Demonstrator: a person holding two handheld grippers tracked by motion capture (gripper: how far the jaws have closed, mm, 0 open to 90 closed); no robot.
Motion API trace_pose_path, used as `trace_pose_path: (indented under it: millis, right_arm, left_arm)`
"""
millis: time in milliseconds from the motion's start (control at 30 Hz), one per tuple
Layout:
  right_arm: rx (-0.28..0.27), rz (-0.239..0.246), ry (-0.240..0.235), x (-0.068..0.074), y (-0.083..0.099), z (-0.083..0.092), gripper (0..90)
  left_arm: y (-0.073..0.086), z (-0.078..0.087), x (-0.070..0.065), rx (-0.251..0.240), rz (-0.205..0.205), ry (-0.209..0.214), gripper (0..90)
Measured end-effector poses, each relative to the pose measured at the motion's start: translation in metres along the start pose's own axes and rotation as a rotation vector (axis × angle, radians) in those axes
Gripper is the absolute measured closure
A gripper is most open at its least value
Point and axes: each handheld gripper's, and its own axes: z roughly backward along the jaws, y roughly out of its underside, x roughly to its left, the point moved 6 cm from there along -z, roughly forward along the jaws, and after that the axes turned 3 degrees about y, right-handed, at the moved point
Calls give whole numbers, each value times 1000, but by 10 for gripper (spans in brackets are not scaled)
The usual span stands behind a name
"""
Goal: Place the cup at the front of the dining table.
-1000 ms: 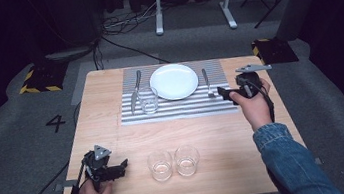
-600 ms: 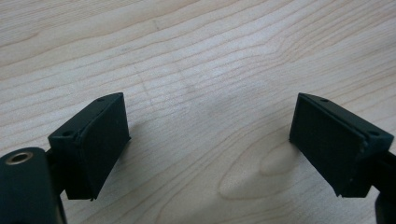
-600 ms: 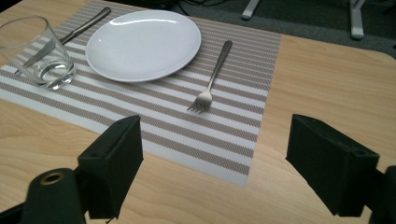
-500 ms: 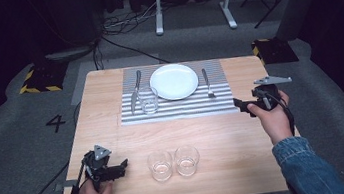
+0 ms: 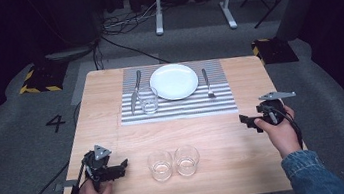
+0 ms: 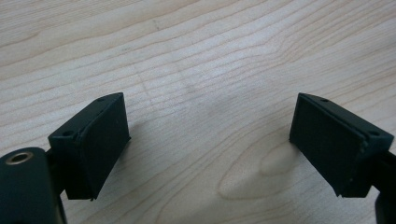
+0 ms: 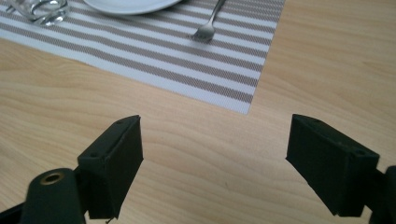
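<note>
- The right gripper (image 5: 247, 120) had been drawn back from the silver metal fork (image 5: 207, 83) on the striped grey-and-white placemat (image 5: 181, 107) to the bare right side of the light wooden table (image 5: 108, 85), towards the near edge.
- The fork was left lying just right of the round white plate (image 5: 174, 81); that placing was judged finished.
- The right gripper's jaws were seen wide apart with nothing between them; the fork lay well beyond them, up and to the left of the tips.
- The left gripper (image 5: 118, 167) was held at the near left of the table, its jaws likewise spread wide and empty over bare wood.
- Two clear drinking glasses (image 5: 173, 162) stood side by side at the near edge, just right of the left gripper and between the two grippers; they were judged the likely next things to be handled.
</note>
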Motion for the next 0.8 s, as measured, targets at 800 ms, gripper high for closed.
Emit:
trace_pose_path:
  millis: [800]
  right_arm:
    - [99, -35, -46, 6, 71, -17, 183]
  left_arm:
    - [0, 0, 0, 1, 1, 1, 120]
